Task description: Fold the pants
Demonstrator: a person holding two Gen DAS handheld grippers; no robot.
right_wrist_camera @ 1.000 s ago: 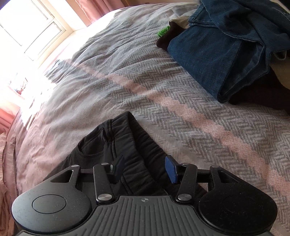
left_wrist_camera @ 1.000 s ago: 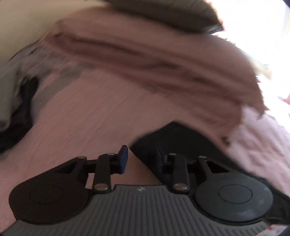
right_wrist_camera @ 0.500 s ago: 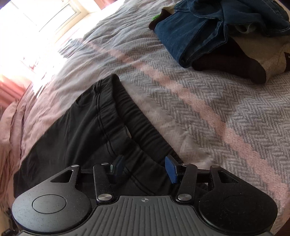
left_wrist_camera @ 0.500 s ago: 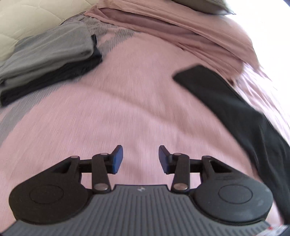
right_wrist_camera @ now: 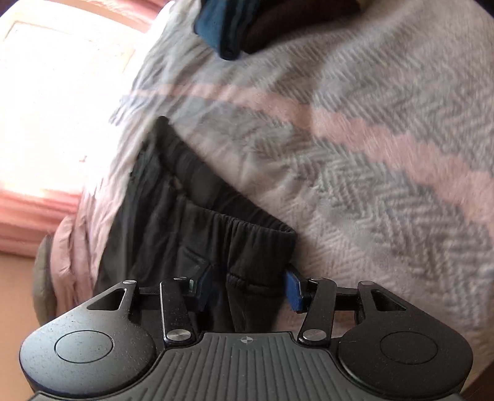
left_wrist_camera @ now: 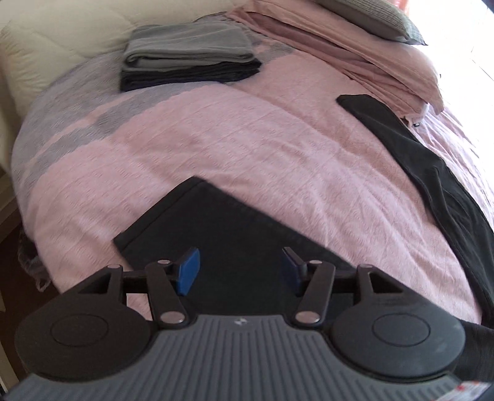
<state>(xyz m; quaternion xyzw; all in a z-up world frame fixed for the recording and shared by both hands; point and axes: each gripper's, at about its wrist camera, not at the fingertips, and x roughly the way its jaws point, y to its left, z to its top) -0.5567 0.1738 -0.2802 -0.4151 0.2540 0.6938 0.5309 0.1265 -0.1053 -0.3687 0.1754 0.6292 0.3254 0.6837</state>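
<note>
Black pants lie spread on a pink and grey bedspread. In the left wrist view one leg end (left_wrist_camera: 216, 234) lies just ahead of my left gripper (left_wrist_camera: 240, 271), which is open above it. The other leg (left_wrist_camera: 432, 172) stretches along the right toward the pillows. In the right wrist view the elastic waistband (right_wrist_camera: 234, 222) lies in front of my right gripper (right_wrist_camera: 247, 288). That gripper is open, with the near waistband corner between its blue pads, not pinched.
A folded stack of grey and dark clothes (left_wrist_camera: 185, 57) sits at the far left of the bed. Pink pillows (left_wrist_camera: 355, 52) lie at the head. Blue jeans and dark garments (right_wrist_camera: 247, 27) are piled beyond the waistband. The bed edge (left_wrist_camera: 27, 216) drops away at left.
My left gripper swung back over the near pant leg and opened wider. My right gripper dropped closer to the waistband, now over its near corner.
</note>
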